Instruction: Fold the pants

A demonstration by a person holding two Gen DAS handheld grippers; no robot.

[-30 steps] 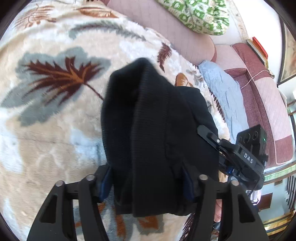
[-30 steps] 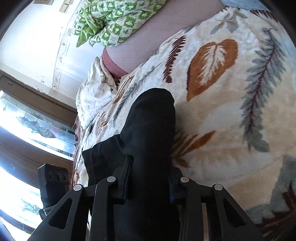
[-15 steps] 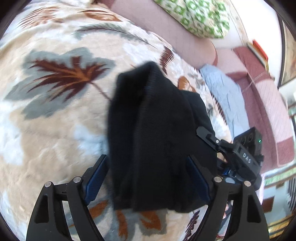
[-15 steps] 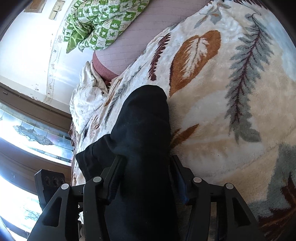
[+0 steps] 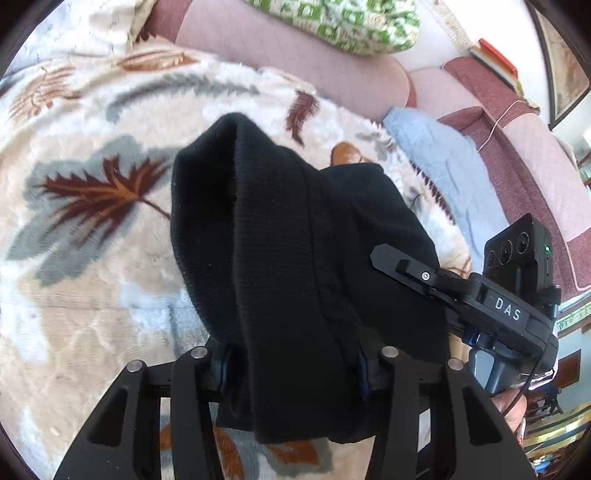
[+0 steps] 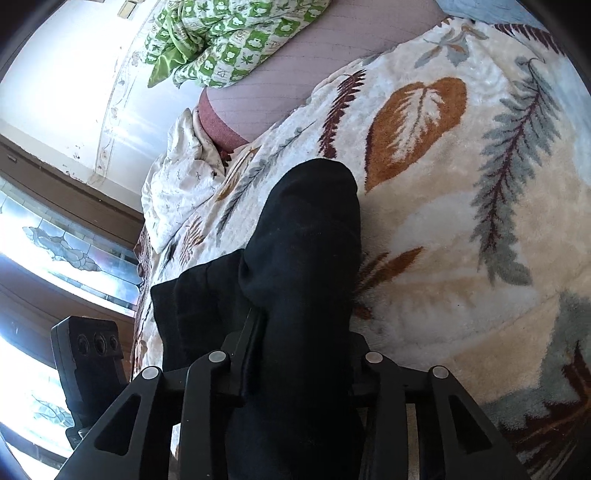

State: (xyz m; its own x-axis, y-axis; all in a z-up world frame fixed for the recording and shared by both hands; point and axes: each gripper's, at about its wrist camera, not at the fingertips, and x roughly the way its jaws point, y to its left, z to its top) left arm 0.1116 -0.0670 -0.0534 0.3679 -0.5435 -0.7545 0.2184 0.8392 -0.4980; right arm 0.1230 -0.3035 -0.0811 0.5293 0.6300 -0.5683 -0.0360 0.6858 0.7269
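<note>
The black pants (image 5: pixel 295 258) hang folded in a thick bundle over the leaf-patterned blanket (image 5: pixel 92 258). My left gripper (image 5: pixel 291 362) is shut on the bundle's near edge, and the cloth hides its fingertips. The right gripper's body (image 5: pixel 498 310) shows at the pants' right side in the left wrist view. In the right wrist view the pants (image 6: pixel 306 277) fill the gap of my right gripper (image 6: pixel 295 373), which is shut on them. The blanket (image 6: pixel 461 240) lies below and to the right there.
A pink sofa back (image 5: pixel 295 74) with a green patterned cushion (image 5: pixel 332 26) runs behind the blanket. A light blue cloth (image 5: pixel 443 166) lies on the seat at the right. A white crumpled cloth (image 6: pixel 177 184) and a window (image 6: pixel 55 240) are at the left.
Both grippers opened around the pants half a second ago and have closed on them again. The bundle now sits higher above the blanket.
</note>
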